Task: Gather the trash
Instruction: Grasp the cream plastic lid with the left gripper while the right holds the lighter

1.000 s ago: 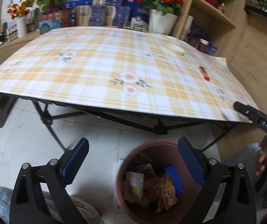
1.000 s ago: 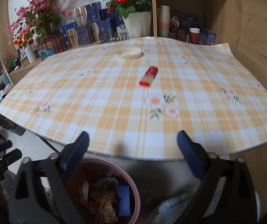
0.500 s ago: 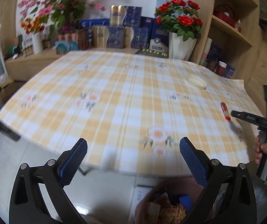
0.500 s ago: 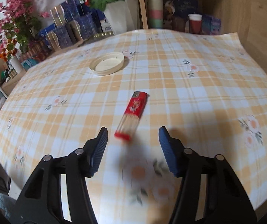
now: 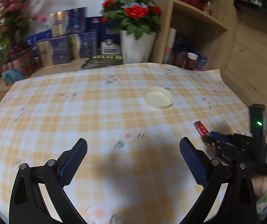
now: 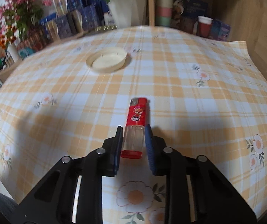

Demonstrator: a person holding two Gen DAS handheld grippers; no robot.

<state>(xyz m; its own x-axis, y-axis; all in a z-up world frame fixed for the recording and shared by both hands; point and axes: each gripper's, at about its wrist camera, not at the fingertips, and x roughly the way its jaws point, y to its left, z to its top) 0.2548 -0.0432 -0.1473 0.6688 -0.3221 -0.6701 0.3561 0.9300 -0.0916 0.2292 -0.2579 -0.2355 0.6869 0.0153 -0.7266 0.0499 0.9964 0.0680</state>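
Note:
A red lighter [image 6: 138,114] with a clear lower half lies on the yellow checked tablecloth [image 6: 189,85]. My right gripper [image 6: 133,130] is down on the cloth. Its jaws are closing on the lighter's clear part, and the blue pads sit against both sides. The lighter rests on the table. In the left wrist view the same lighter [image 5: 200,128] pokes out of the right gripper [image 5: 210,138], held by a hand at the right edge. My left gripper [image 5: 133,145] hovers open above the near part of the table, with nothing between its fingers. A cream round lid [image 6: 106,59] lies further back.
Behind the table stand a white pot of red roses [image 5: 135,46], blue boxes [image 5: 73,37] and pink flowers [image 5: 4,24]. A wooden shelf unit [image 5: 198,13] with cups rises at the back right. The cloth's right corner [image 6: 245,44] curls up.
The left gripper rose from above the trash bin to over the table, and the bin has left its view. The right gripper moved forward to the lighter and its jaws narrowed around it.

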